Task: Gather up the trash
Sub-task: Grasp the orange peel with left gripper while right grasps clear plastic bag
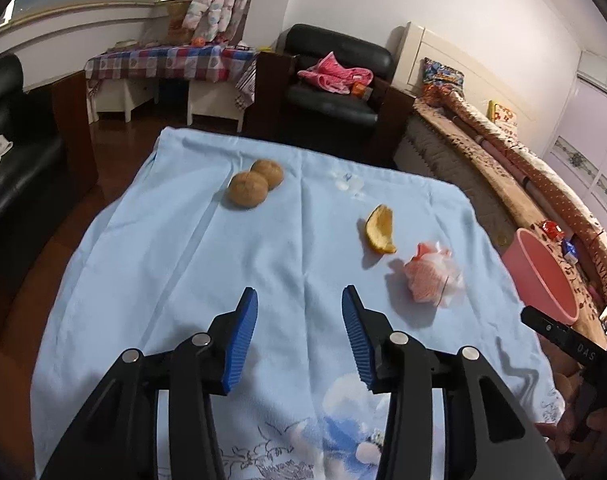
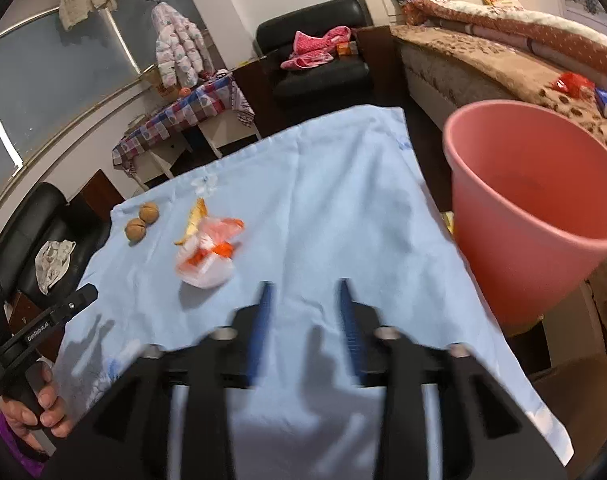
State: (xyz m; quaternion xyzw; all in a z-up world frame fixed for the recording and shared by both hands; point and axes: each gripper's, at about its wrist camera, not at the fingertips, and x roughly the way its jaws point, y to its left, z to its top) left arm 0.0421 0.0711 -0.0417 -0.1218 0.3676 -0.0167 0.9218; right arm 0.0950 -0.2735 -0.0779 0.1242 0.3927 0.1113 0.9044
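Observation:
On the light blue cloth (image 1: 191, 264) lie two walnuts (image 1: 255, 184), an orange peel (image 1: 379, 230) and a crumpled pink-and-white plastic wrapper (image 1: 433, 276). My left gripper (image 1: 299, 300) is open over bare cloth, with the wrapper ahead to its right and nothing between its blue pads. In the right wrist view the walnuts (image 2: 142, 221), peel (image 2: 195, 216) and wrapper (image 2: 207, 254) lie ahead to the left. My right gripper (image 2: 305, 286) is blurred, open and empty above the cloth. A pink bin (image 2: 543, 208) stands off the table's right edge, and looks empty inside.
A black armchair (image 1: 331, 80) with pink clothes stands beyond the table's far edge. A bed (image 1: 523, 184) with patterned quilts runs along the right, behind the pink bin (image 1: 543, 276). A checked-cloth side table (image 1: 163, 64) and a black sofa (image 1: 11, 152) sit to the left.

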